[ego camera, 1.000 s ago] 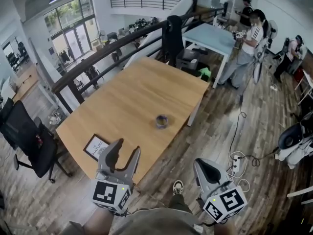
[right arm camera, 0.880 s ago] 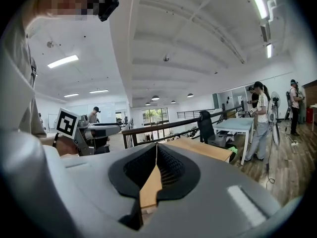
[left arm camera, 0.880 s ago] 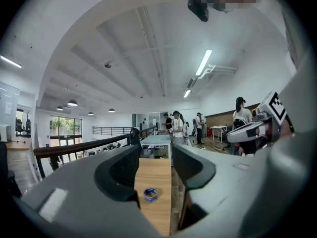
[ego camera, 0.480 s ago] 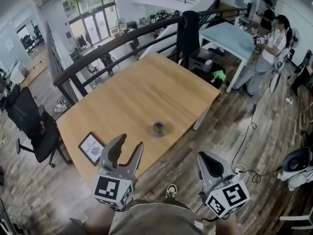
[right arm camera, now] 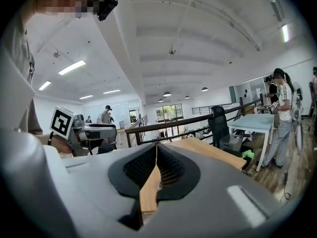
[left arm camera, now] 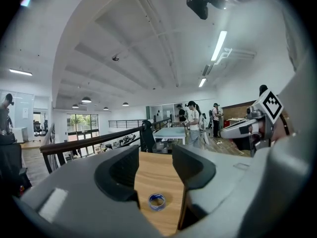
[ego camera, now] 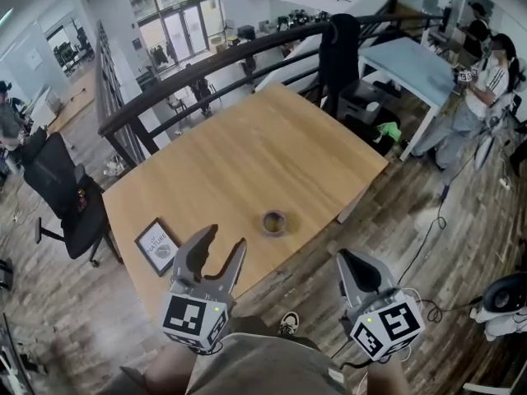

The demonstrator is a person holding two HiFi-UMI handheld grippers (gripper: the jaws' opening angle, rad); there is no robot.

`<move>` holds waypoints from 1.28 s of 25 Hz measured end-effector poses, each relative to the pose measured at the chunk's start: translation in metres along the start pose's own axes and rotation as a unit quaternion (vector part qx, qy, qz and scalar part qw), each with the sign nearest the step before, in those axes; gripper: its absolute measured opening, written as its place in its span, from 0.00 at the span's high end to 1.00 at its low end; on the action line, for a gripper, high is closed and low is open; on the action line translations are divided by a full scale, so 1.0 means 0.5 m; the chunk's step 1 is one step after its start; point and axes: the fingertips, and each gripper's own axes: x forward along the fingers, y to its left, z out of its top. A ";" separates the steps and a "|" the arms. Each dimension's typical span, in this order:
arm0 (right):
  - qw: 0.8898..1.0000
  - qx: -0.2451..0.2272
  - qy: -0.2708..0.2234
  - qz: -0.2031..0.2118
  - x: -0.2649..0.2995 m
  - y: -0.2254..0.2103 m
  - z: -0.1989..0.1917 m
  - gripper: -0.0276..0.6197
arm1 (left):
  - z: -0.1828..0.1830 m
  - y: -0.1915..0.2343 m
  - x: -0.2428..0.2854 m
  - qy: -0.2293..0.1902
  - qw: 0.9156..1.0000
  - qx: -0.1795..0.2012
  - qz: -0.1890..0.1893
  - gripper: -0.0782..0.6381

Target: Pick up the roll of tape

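Observation:
The roll of tape [ego camera: 274,221], a small ring with a blue outer band, lies flat on the wooden table [ego camera: 247,155] near its front edge. My left gripper [ego camera: 225,239] hovers over that front edge, open and holding nothing, a short way left of and nearer than the roll. In the left gripper view the roll of tape [left arm camera: 157,201] shows low in the gap of the left gripper [left arm camera: 155,158]. My right gripper [ego camera: 349,260] is shut on nothing, off the table to the right above the floor. The right gripper [right arm camera: 157,151] has its jaw tips meeting.
A small framed picture [ego camera: 156,246] lies at the table's near left corner. A black office chair [ego camera: 70,204] stands left of the table, and a dark railing [ego camera: 206,72] runs behind it. A light blue table [ego camera: 412,60] and people [ego camera: 486,81] are at the far right. Cables [ego camera: 428,220] lie on the floor.
The head view has shifted, so the table and the roll sit differently in frame. Both grippers have edged slightly forward. The roll has not moved on the table, and neither gripper's state has changed.

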 end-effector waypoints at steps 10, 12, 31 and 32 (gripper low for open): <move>1.000 -0.015 0.013 -0.006 0.079 -0.004 0.010 0.94 | -0.026 0.057 0.051 0.020 1.000 -0.011 -0.014 0.60; 1.000 -0.013 0.018 -0.008 0.095 0.000 0.005 0.94 | -0.039 0.070 0.065 0.026 0.999 -0.020 -0.020 0.60; 0.994 0.033 0.098 -0.044 0.238 -0.060 -0.152 0.94 | -0.336 0.085 0.291 0.175 0.981 -0.057 -0.067 0.60; 0.993 0.037 0.103 -0.044 0.243 -0.059 -0.164 0.94 | -0.360 0.084 0.297 0.187 0.977 -0.069 -0.068 0.60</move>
